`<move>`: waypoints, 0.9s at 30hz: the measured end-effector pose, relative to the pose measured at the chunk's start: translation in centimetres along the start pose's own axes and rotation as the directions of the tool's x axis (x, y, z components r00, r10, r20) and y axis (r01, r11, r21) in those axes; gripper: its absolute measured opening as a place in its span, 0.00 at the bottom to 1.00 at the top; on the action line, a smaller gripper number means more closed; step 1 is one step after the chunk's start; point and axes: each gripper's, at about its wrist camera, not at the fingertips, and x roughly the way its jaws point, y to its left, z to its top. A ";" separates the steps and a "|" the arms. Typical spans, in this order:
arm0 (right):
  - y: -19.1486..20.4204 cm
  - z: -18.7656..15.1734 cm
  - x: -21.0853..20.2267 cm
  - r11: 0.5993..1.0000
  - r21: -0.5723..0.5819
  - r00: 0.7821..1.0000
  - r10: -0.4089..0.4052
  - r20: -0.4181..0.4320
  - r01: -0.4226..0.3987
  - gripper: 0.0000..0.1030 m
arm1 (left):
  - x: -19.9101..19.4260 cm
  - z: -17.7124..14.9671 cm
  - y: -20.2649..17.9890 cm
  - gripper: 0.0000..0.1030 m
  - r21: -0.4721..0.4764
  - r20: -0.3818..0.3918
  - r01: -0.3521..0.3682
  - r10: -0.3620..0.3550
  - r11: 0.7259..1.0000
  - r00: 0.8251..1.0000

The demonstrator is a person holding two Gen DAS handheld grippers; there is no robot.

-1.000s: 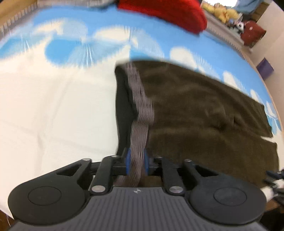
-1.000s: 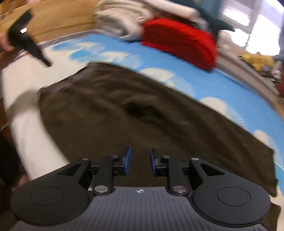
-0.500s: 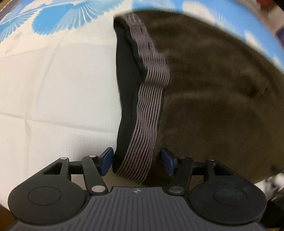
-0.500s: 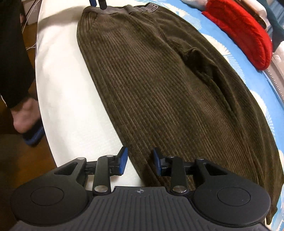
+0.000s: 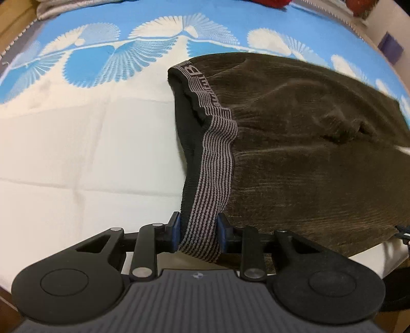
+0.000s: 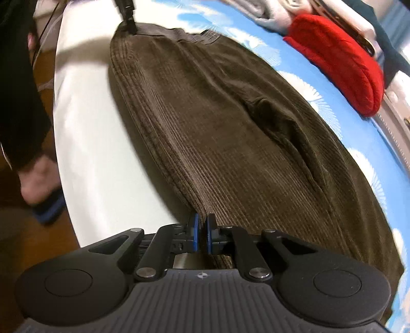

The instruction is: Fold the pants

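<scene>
Dark brown corduroy pants lie spread flat on the bed, with the striped grey and black waistband at their left end. My left gripper has its jaws closing on the near end of that waistband, and both blue pads touch the band. In the right wrist view the pants stretch away from me. My right gripper is shut on their near long edge, with a thin fold of corduroy between the pads. The left gripper shows far off at the waistband corner.
The bed sheet is blue with white fan shapes, and plain white toward me. A red cushion and piled clothes lie at the far side. A person's foot in a blue slipper stands on the wooden floor beside the bed edge.
My left jaws opened wide around the waistband end and have now closed back onto it. My right jaws, open over the pants' edge before, have shut on it lower down.
</scene>
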 end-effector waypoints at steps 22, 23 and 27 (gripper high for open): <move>-3.5 -1.6 -0.2 0.967 0.247 0.994 0.083 -0.066 -0.064 0.12 | 2.0 2.3 -6.7 0.37 0.066 -0.024 0.058 -0.056 0.996 0.998; -4.3 -1.4 -1.1 0.955 0.290 0.998 0.066 -0.021 -0.057 0.14 | 1.2 2.7 -6.7 0.39 0.047 0.023 0.066 -0.067 0.997 0.997; -8.2 -0.8 -3.4 0.878 0.478 0.993 -0.014 0.116 -0.043 0.14 | 0.2 4.4 -7.0 0.44 -0.020 0.123 0.044 -0.041 0.999 0.992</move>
